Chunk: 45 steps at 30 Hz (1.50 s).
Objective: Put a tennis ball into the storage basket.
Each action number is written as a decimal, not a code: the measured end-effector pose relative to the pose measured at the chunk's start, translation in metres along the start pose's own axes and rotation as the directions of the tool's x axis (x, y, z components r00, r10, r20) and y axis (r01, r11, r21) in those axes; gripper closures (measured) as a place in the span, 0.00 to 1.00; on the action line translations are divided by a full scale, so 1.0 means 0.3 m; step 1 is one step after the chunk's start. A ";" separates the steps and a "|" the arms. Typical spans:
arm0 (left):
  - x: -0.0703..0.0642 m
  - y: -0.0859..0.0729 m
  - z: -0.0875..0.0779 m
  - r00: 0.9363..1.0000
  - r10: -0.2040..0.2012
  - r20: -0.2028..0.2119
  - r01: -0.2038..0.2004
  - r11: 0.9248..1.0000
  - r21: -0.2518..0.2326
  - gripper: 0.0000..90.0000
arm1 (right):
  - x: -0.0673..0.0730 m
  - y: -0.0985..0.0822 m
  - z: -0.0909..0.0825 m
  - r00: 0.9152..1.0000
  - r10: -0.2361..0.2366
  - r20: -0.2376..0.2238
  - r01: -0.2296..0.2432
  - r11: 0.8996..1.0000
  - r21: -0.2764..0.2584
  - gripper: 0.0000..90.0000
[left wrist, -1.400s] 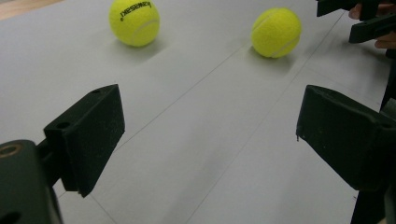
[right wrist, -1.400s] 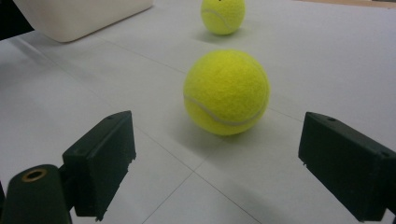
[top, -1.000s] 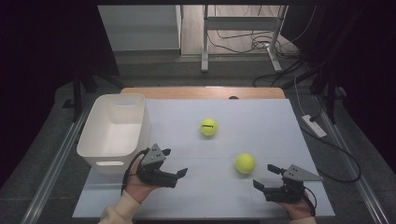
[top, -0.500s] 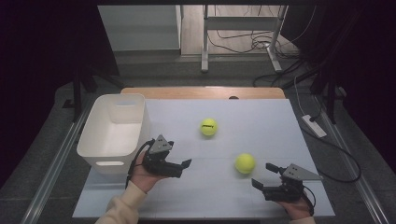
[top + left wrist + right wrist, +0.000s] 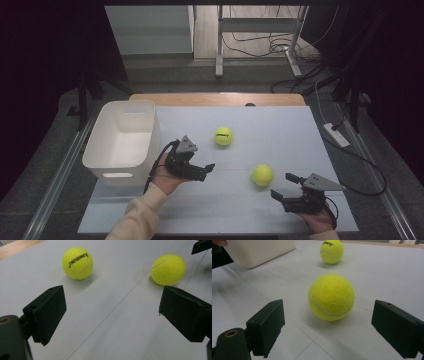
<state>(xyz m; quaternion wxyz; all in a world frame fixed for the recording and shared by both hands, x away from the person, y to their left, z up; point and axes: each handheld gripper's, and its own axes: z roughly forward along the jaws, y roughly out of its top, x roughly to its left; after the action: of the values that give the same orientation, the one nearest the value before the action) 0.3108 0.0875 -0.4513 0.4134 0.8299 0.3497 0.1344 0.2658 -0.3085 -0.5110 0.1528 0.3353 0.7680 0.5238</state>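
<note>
Table (image 5: pixel 280 125): pale grey top, wooden far edge.
White bin (image 5: pixel 122 140): at table's left, no label legible.
Left gripper (image 5: pixel 205 171): jaws wide apart, holding nothing, just right of the bin.
Right gripper (image 5: pixel 283 188): jaws wide apart, empty, just short of the near ball; its hand cut off by the frame edge.
Far tennis ball (image 5: pixel 77 263): black print reads "kawasaki", seen inverted.
Near tennis ball (image 5: pixel 331 297): mid-table, lettering out of sight.

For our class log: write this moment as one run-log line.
left tool open, empty | right tool open, facing near ball | far ball free | bin empty
</note>
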 end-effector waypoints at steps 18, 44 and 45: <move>0.013 0.075 0.065 0.999 0.030 0.019 -0.031 0.999 0.015 0.09 | 0.012 0.001 0.005 1.000 0.007 -0.010 -0.007 1.000 0.008 0.13; 0.059 0.148 0.152 0.999 0.035 0.018 -0.035 0.999 0.029 0.09 | 0.009 0.003 0.012 1.000 0.002 -0.008 -0.002 1.000 0.013 0.13; 0.060 0.151 0.154 0.999 0.034 0.018 -0.035 0.999 0.030 0.09 | 0.009 0.003 0.013 1.000 0.004 -0.009 -0.004 1.000 0.011 0.13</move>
<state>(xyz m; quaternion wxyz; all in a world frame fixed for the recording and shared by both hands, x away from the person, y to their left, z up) 0.3687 0.0538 -0.4460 0.4012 0.8433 0.3336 0.1290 0.2664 -0.3038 -0.5115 0.1465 0.3353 0.7711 0.5211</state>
